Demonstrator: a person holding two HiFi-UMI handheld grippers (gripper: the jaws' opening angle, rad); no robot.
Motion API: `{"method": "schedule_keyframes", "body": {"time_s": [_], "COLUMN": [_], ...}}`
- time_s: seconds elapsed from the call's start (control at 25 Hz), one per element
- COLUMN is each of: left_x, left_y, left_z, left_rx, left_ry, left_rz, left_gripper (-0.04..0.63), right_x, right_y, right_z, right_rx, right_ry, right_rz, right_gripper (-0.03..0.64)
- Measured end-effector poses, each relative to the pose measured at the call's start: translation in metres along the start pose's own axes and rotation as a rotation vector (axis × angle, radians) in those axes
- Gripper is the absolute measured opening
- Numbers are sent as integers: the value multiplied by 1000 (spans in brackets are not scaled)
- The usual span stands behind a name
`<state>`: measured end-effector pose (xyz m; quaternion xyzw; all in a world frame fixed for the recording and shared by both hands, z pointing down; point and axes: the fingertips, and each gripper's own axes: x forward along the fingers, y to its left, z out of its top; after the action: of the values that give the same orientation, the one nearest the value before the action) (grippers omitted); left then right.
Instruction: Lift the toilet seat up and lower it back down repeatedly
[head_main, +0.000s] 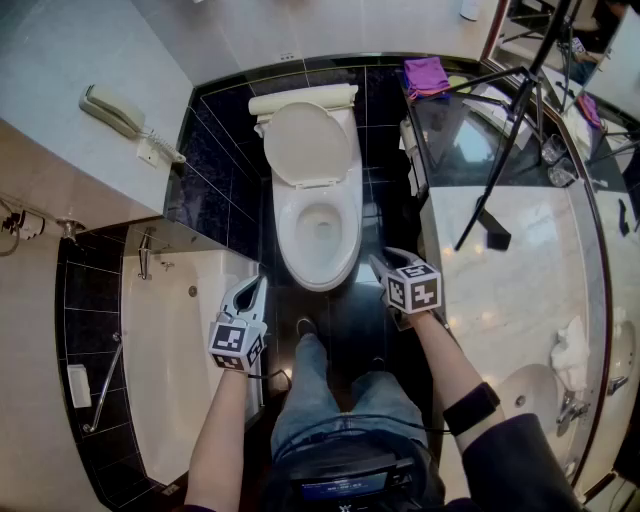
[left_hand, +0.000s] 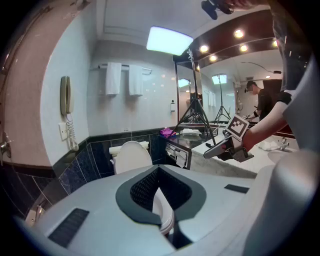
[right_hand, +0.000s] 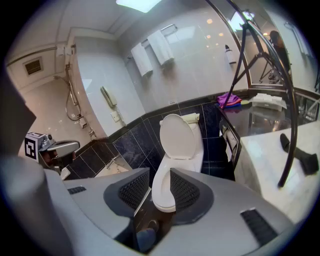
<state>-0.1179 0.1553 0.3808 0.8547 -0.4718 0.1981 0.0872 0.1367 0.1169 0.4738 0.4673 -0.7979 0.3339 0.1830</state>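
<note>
Dark-tiled bathroom: just ahead of the left tongs (head_main: 257, 282), pinched shut, and the right tongs (head_main: 380, 262), parted and empty, the toilet seat (head_main: 292, 255) looks light, stiff and slippery, best lifted by its near rim.

Dark tiled floor (head_main: 345, 318) beneath me
The toilet (head_main: 318, 225) is standing on it; my shoe (head_main: 305, 327) is resting just before it.

Toilet (head_main: 318, 230) glossy smooth white ceramic look. Wall tiles (head_main: 215, 165) dark, glossy. Counter (head_main: 520, 290) polished pale stone. Purple cloth (head_main: 427, 75) at counter's far corner, matt.
</note>
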Motion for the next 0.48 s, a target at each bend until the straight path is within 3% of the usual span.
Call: {"method": "schedule_keyframes", "body": {"time_s": [0.48], "left_x": [92], "left_y": [24], "left_z": [-109], "left_rx": [39], "left_ry": [-11], "left_rz": [-10], "left_gripper": [-11], "right_x": [167], "right_y": [-75], "right_z": [-116], "right_rx": [255], "right_ry": [132], "right_rz": [-4], "right_gripper": [167]}}
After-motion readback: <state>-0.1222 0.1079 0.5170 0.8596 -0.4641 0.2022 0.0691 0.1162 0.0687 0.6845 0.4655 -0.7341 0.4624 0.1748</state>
